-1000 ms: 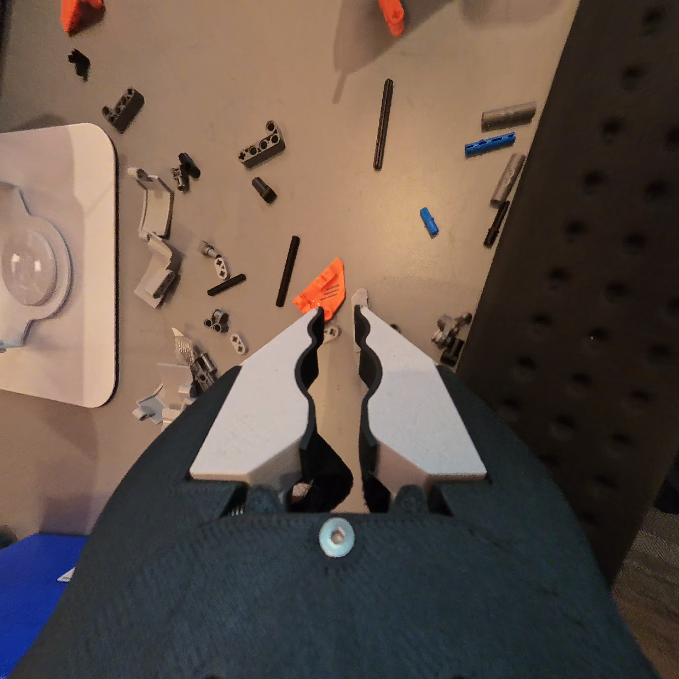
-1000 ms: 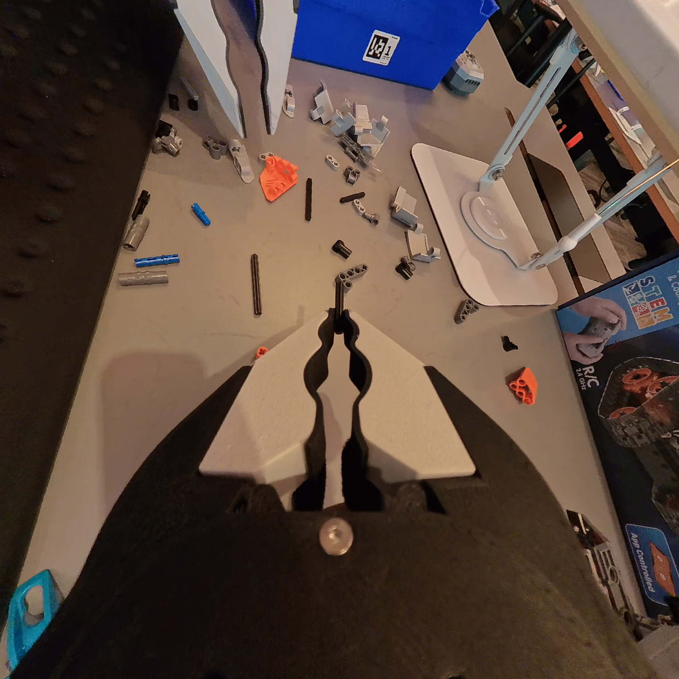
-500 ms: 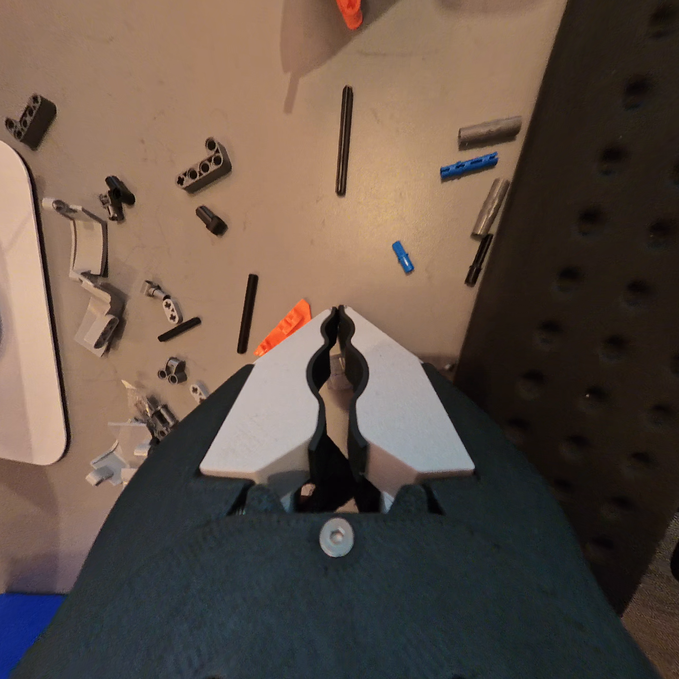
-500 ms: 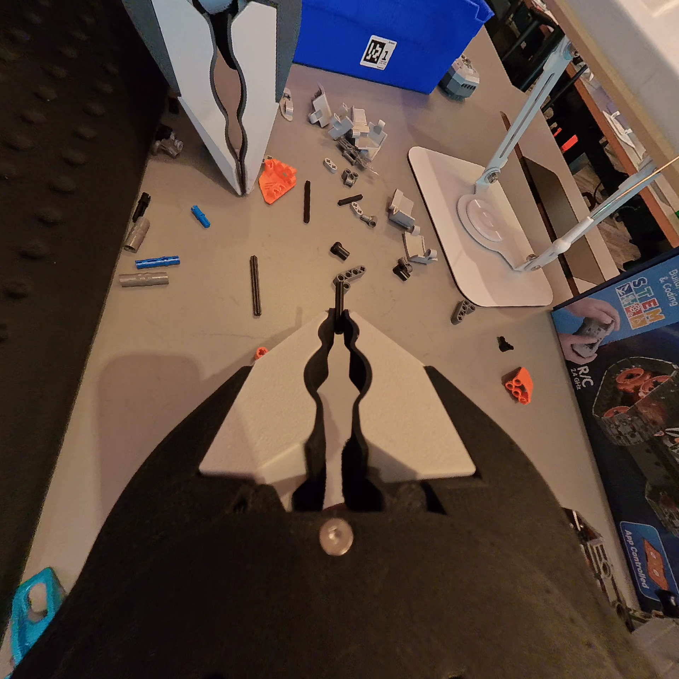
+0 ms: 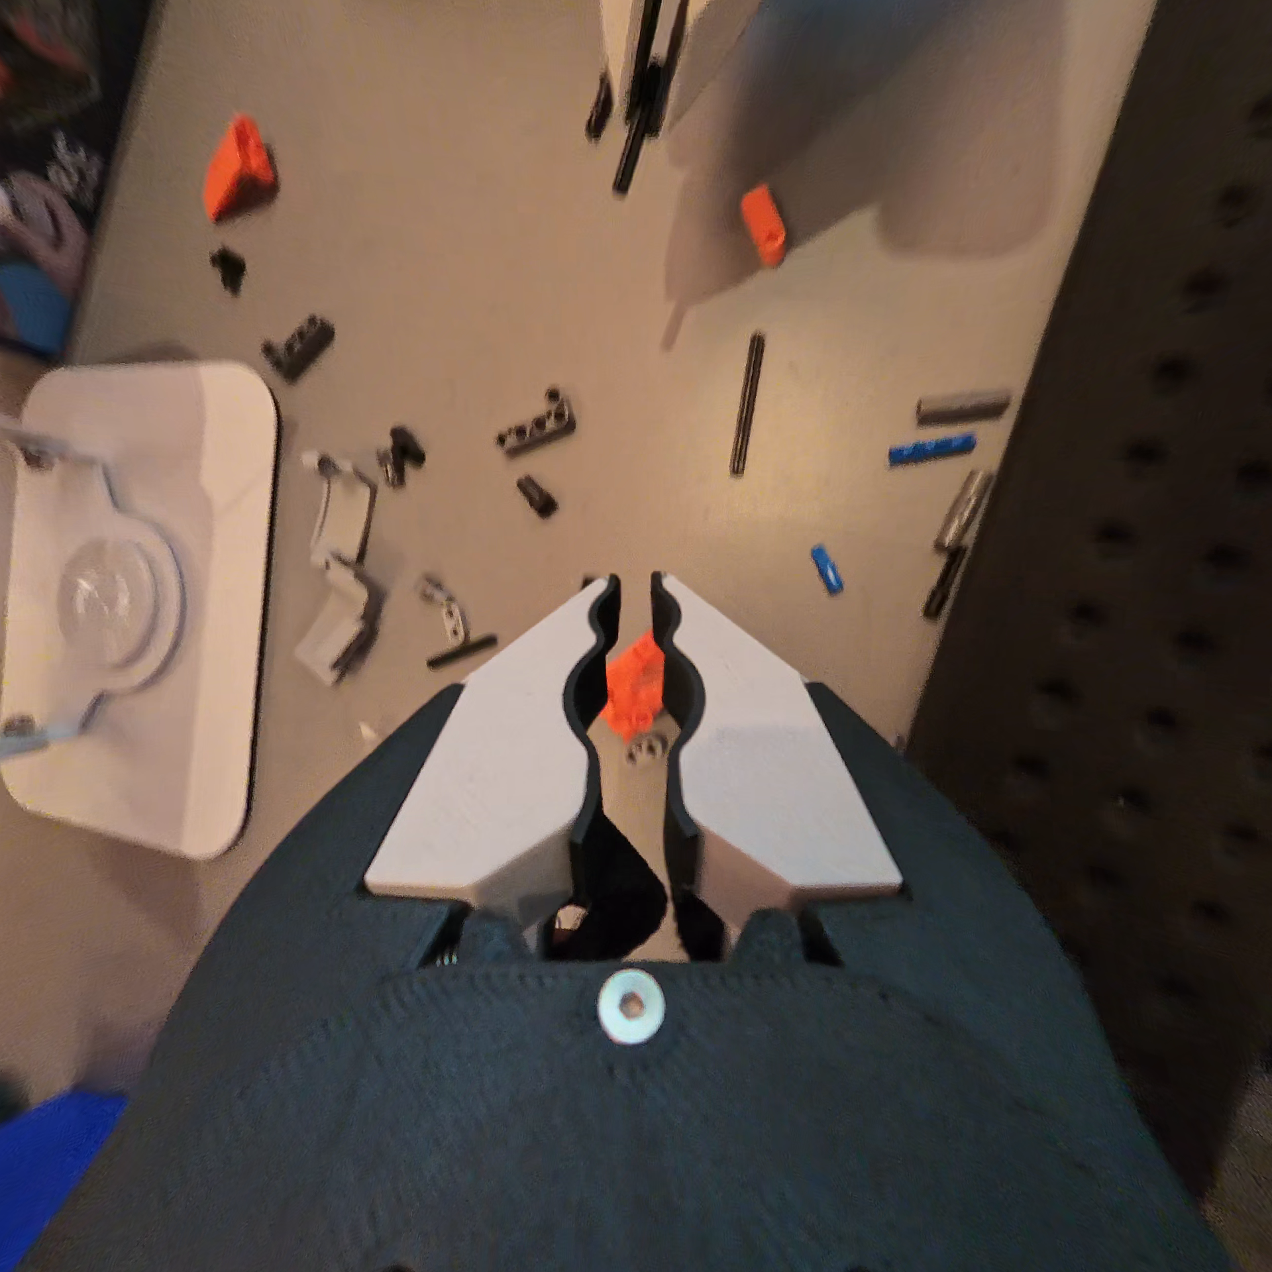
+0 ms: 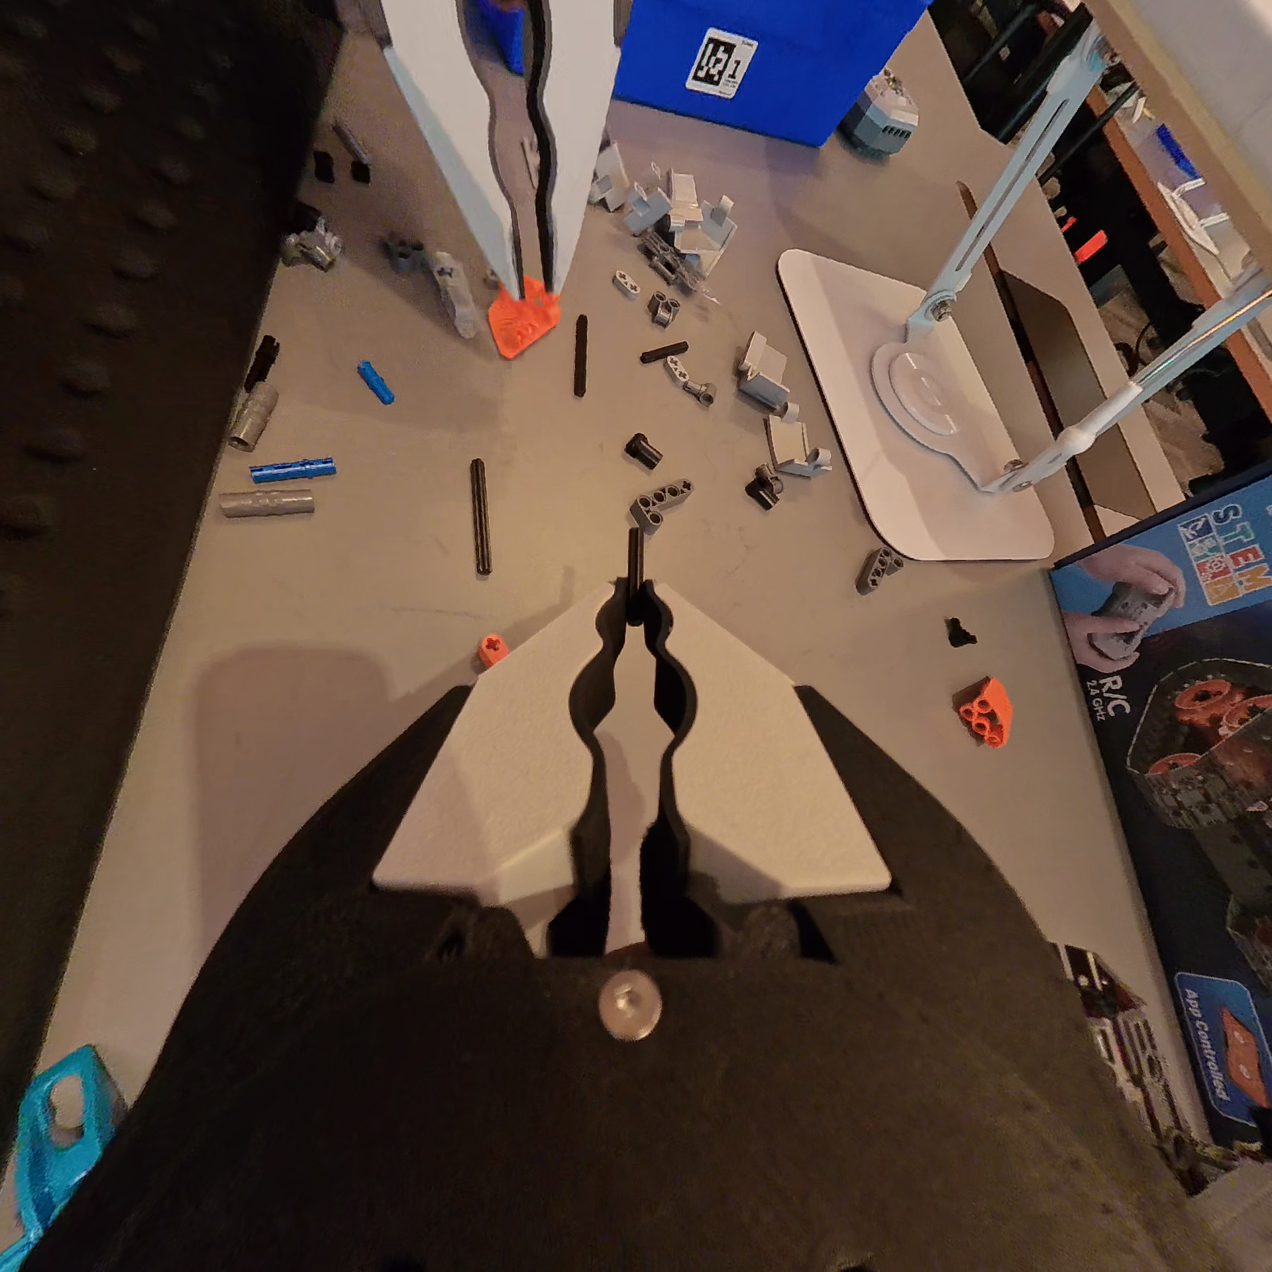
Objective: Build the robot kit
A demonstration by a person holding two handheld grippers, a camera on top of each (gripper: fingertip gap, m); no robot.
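My left gripper [image 5: 634, 585] hovers just above an orange panel piece [image 5: 630, 678], which shows through the narrow gap between its jaws with a small grey piece [image 5: 647, 747] beside it. The jaws are slightly parted and nothing sits between the tips. In the right wrist view the left gripper [image 6: 533, 285] points down at the far edge of the orange panel [image 6: 520, 327], which lies on the table. My right gripper [image 6: 637, 592] is shut on a thin black rod [image 6: 634, 557] that sticks out past its tips. It also shows in the left wrist view [image 5: 643, 103], blurred.
Small black, grey, blue and orange building pieces lie scattered over the grey table. A white stand base [image 6: 929, 427] is to the right, a blue bin [image 6: 757, 62] at the back, a toy box [image 6: 1184, 757] at the right edge, and a black perforated board [image 6: 103, 344] along the left. One gripper's finger ends stand about 12 cm off the other's.
My left gripper closed, then rose, shifted over the orange panel and parted its jaws slightly. My right gripper stayed still, holding the black rod.
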